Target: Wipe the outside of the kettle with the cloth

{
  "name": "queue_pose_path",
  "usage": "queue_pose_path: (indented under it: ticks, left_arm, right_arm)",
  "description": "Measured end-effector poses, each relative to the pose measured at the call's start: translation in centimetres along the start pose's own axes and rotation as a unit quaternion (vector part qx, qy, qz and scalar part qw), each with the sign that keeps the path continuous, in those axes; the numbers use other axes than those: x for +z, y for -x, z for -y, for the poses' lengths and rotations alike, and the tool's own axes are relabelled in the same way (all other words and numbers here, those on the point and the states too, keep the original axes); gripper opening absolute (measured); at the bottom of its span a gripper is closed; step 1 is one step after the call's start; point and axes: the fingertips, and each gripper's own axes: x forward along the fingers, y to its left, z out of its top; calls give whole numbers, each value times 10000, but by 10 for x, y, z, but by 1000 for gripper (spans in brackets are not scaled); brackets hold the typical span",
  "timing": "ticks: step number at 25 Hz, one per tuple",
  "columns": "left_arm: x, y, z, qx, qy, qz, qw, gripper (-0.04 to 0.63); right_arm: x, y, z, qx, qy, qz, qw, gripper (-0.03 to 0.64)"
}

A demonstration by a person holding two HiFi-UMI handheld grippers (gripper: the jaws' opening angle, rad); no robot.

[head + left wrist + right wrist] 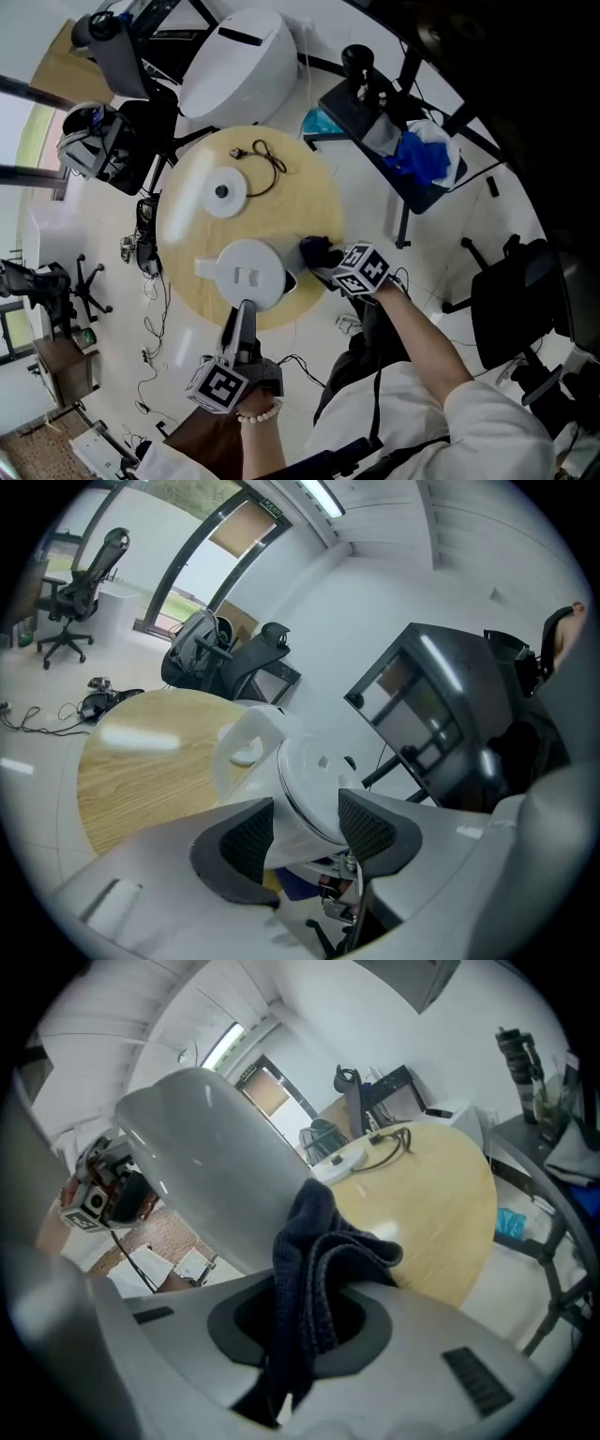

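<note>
Right gripper view: your right gripper (300, 1321) is clamped on a bunched dark blue cloth (314, 1260), which stands up out of the jaws.
Cloth and kettle: the top fold lies against, or just beside, the pale side wall of the kettle (202, 1152); actual contact cannot be confirmed from here.
Left gripper: your left gripper (305, 829) reaches in from the near side, and its pads appear closed on the kettle's white handle below the lid rim, steadying it.
Kettle's place: it stands upright with its lid on, near the front edge of the round wooden counter (309, 187), between your two grippers, spout to your left.
Farther out: the white power base (223, 192) and its black cord (267, 161) sit apart toward the back of the counter; the kettle is off the base.
Done so far: the cloth is in hand, the kettle is braced, and the cloth is at the kettle's right flank.
Left to do: by the look of it, nearly all the wiping. Only one flank is within the cloth's reach, and no streak or damp mark shows which parts have been covered.
Judged progress: early, with the spout side, the back and the handle side likely all waiting.
What that calls for: you will probably need to work the cloth round the body, or turn the kettle by its handle.
</note>
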Motion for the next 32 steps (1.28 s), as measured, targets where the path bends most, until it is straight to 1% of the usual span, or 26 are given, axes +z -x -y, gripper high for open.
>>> queue_pose_path:
  ticks: [2,5,8,11,15,19,21,22,23,25,26,27,28,29,31,32]
  left_arm:
    - [-7,2,3,-35,-69,-126,9999,213]
    - [-13,3,8,-113,-114,-237,9996,210]
    - [-15,2,7,-184,-98,-273,9994,218]
    - [-16,0,7,-202,-113,-330,9992,218]
    - [-21,-1,15,-313,-151,-461,9983,204]
    - [-33,-4,25,-521,-172,-699,9960,189]
    - [-34,-2,27,-558,-209,-730,9956,195]
    - [-29,2,27,-520,-301,-661,9960,196]
    - [-20,6,25,-449,-469,-526,9965,202]
    - [11,20,21,-281,-954,-53,9950,204]
    - [31,26,18,-211,-1227,249,9919,209]
    - [51,32,14,-158,-1511,537,9869,209]
    - [68,34,9,-126,-1799,757,9807,213]
    - [82,31,1,-110,-2078,873,9742,224]
    - [97,15,-17,-117,-2524,817,9641,243]
    - [98,5,-25,-176,-2631,712,9620,261]
  right_arm:
    - [-5,-4,8,-81,-93,-98,9999,66]
    - [-10,-7,16,-214,-64,-243,9995,66]
    - [-5,1,6,-83,34,-207,9997,66]
    - [20,25,-27,149,324,105,9993,66]
    - [60,63,-73,344,815,576,9944,66]
    - [98,98,-95,382,1056,1034,9883,64]
    - [111,111,-100,367,1130,1212,9855,65]
    - [115,115,-101,355,1166,1254,9846,66]
    - [117,117,-101,343,1193,1265,9842,66]
    - [116,116,-100,336,1192,1247,9844,66]
    - [115,114,-98,338,1156,1233,9850,66]
    - [112,111,-96,338,1105,1214,9859,66]
    - [110,108,-92,331,1049,1184,9868,66]
    - [106,104,-89,323,990,1145,9879,66]
    - [98,95,-82,312,870,1047,9902,66]
    - [93,89,-78,302,819,990,9913,66]
